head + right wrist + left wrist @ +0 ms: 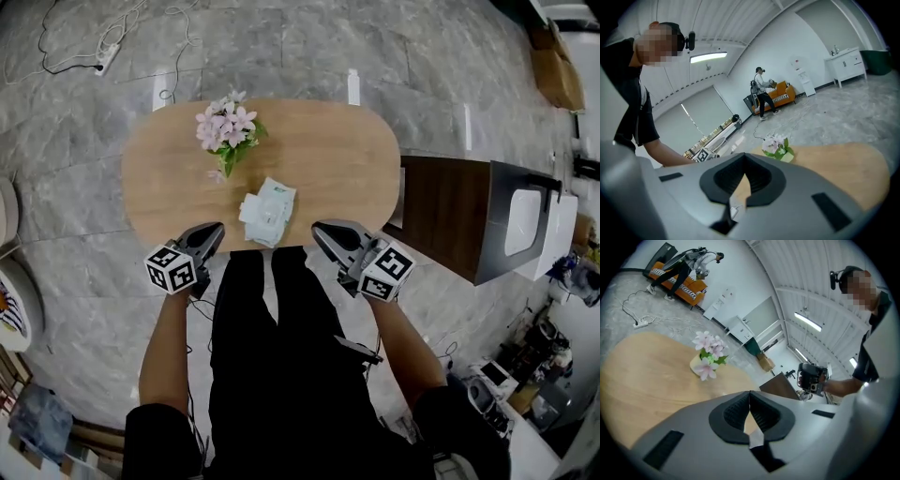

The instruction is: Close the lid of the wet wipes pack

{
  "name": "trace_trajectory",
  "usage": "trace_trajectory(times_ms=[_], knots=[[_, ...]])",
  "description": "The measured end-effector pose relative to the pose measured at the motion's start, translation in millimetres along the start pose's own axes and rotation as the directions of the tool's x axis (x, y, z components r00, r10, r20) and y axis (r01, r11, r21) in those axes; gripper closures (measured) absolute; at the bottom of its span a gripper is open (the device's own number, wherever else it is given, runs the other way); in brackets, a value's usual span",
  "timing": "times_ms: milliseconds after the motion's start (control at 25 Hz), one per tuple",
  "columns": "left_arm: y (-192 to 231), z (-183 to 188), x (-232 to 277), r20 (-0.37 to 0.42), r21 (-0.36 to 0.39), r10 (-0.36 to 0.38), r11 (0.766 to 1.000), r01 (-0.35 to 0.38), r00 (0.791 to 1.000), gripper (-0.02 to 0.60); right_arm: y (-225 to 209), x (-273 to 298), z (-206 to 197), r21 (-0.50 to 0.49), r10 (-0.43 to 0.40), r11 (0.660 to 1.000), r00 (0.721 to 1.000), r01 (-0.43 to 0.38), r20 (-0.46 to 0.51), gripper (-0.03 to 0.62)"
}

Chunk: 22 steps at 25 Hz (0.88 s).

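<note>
No legible text anywhere; print on the wet wipes pack point(268, 212) too small and blurred for reading

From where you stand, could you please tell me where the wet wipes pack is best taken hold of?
Probably across its narrow width, from above: the wet wipes pack lies flat, slightly askew, at the near edge of the table, between the shut left gripper and right gripper. Its lid is too small to make out.
</note>
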<state>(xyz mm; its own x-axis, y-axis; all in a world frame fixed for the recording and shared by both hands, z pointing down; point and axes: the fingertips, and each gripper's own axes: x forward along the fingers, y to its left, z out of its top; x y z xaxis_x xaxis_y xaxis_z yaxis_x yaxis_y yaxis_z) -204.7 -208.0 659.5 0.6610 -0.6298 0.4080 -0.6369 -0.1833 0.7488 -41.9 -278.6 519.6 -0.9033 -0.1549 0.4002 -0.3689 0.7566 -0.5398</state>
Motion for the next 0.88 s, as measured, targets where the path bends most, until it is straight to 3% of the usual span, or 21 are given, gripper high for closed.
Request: trace_trajectory(times_ms=[240,400,560,680,880], knots=[[61,-41,23,0.035,-0.192,0.084,0.979,-0.076,0.996,0.565,-43,27,-40,0.028,0.025,0.999,0.998,-0.024,-0.049,0.584],[88,-65,39,0.036,-0.274,0.084,0.959,-0.071,0.996,0.563,-53,46,-52,0.023,0.058,0.998,0.996,-0.057,-0.062,0.583],[105,-87,59,-0.009,-0.297,0.084,0.951,-0.083,0.996,0.563,-65,58,-64,0.021,0.07,0.997,0.996,-0.069,-0.06,0.583],[107,-101,74,-0.056,-0.306,0.061,0.949,-0.075,0.997,0.488,-76,66,-75,0.033,0.064,0.998,0.996,-0.062,-0.06,0.583],[114,-117,91,-0.093,-0.312,0.066,0.946,-0.092,0.993,0.514,-84,63,-90,0.058,0.058,0.997,0.997,-0.055,-0.057,0.583]])
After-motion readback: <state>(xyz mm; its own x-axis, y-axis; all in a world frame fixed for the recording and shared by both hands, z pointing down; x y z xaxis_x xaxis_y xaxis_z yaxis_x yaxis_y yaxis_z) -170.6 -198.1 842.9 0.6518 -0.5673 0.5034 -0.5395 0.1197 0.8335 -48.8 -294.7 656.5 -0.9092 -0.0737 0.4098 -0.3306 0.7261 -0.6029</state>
